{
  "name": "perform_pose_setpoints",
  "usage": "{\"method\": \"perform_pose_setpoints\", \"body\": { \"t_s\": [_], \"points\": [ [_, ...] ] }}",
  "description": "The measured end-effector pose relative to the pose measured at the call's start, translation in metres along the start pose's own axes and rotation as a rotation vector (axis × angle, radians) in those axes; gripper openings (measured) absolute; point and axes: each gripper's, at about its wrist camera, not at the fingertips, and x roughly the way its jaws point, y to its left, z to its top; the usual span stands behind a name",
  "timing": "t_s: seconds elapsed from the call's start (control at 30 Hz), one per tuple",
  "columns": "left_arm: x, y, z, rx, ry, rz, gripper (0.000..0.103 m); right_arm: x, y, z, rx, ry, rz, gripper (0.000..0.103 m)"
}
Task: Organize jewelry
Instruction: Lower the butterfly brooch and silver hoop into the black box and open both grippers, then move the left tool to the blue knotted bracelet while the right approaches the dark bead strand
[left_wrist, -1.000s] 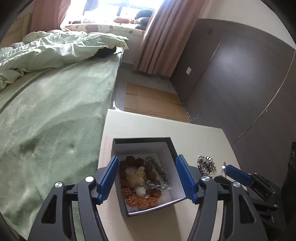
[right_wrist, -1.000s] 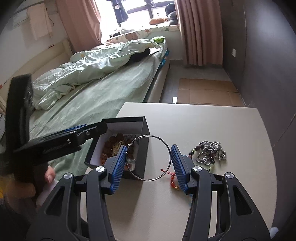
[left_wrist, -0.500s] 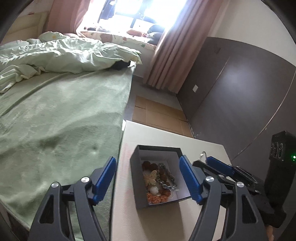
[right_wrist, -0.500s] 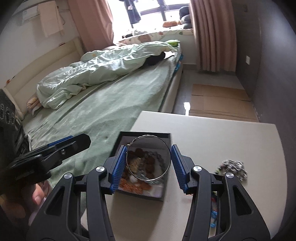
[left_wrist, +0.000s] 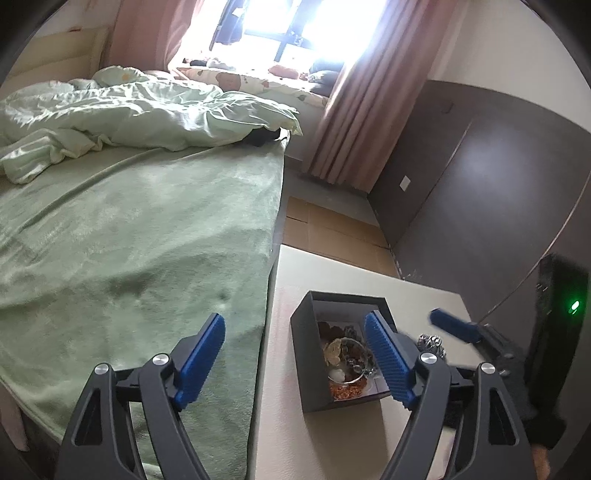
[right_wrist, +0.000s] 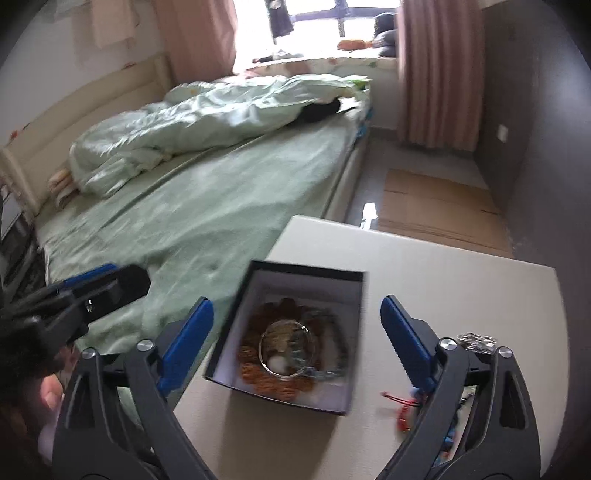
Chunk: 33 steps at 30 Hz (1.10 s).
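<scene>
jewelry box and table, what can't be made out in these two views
- Box contents, right wrist view: motion blur smears the beads under the silver bangle; separate pieces cannot be counted.
- Box's right part, left wrist view: covered by the left tool finger.
- Red cord piece, right wrist view: blurred and partly behind the right tool arm.
- Silver chain pile, left wrist view: partly hidden behind the tool's finger.

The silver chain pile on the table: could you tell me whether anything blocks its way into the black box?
Nothing visible does. The silver chain pile lies on the table right of the black box, whose top is open. The right gripper, jaws just opened, hovers over the box; a metal ring lies inside.
</scene>
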Motion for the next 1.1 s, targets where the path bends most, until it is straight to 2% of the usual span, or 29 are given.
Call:
{"method": "perform_pose_setpoints", "body": {
  "t_s": [0.1, 0.27, 0.37, 0.63, 0.73, 0.97, 1.1],
  "points": [
    [-0.001, -0.007, -0.002, 0.037, -0.014, 0.009, 0.081, -0.014, -0.024, -0.004, 0.068, -0.001, 0.004, 0.091],
    [0.0, -0.025, -0.006, 0.105, -0.02, -0.009, 0.081, -0.044, -0.073, -0.014, 0.176, -0.016, -0.029, 0.092],
    [0.001, -0.039, -0.009, 0.139, -0.017, -0.027, 0.081, -0.053, -0.097, -0.018, 0.212, -0.015, -0.08, 0.094],
    [0.006, -0.074, -0.018, 0.215, -0.005, -0.082, 0.081, -0.072, -0.139, -0.03, 0.259, -0.018, -0.13, 0.094],
    [0.009, -0.085, -0.021, 0.236, 0.008, -0.108, 0.079, -0.078, -0.151, -0.034, 0.278, -0.024, -0.152, 0.094],
    [0.028, -0.119, -0.035, 0.29, 0.072, -0.166, 0.062, -0.093, -0.17, -0.051, 0.366, -0.02, -0.153, 0.094],
    [0.041, -0.138, -0.044, 0.317, 0.105, -0.186, 0.059, -0.097, -0.179, -0.058, 0.409, -0.011, -0.157, 0.094]
  ]
}}
